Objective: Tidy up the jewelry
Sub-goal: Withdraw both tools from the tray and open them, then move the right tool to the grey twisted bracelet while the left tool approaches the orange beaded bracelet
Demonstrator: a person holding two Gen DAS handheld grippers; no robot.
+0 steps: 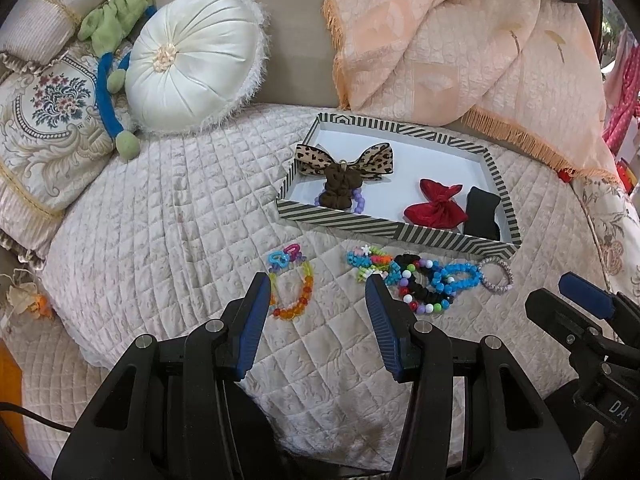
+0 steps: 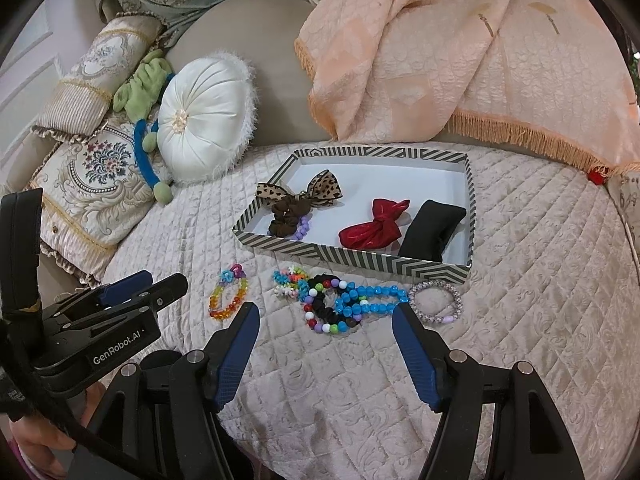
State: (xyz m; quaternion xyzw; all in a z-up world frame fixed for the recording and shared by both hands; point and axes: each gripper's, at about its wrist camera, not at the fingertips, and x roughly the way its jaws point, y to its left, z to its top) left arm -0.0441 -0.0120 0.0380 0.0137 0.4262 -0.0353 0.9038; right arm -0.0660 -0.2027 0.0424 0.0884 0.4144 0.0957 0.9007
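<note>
A striped box (image 1: 362, 228) (image 2: 352, 256) on the quilted bed holds a leopard bow (image 1: 344, 158) (image 2: 320, 190), a brown scrunchie (image 1: 340, 188), a red bow (image 1: 434, 206) (image 2: 374, 226) and a black piece (image 1: 482, 212) (image 2: 432, 226). In front of the box lie an orange-yellow bead bracelet (image 1: 290, 292) (image 2: 228, 298), a multicolour bead pile (image 1: 372, 264) (image 2: 292, 282), a black scrunchie with beads (image 1: 420, 290) (image 2: 328, 312), a blue bead bracelet (image 1: 456, 276) (image 2: 368, 298) and a lilac bracelet (image 1: 496, 274) (image 2: 436, 300). My left gripper (image 1: 320, 286) is open and empty just before them. My right gripper (image 2: 326, 316) is open and empty.
A white round cushion (image 1: 192, 60) (image 2: 204, 120), a green and blue plush toy (image 1: 116, 68) and embroidered pillows (image 1: 44, 128) lie at the left. A peach fringed throw (image 1: 472, 48) (image 2: 460, 60) hangs behind the box. The left gripper shows in the right wrist view (image 2: 132, 292).
</note>
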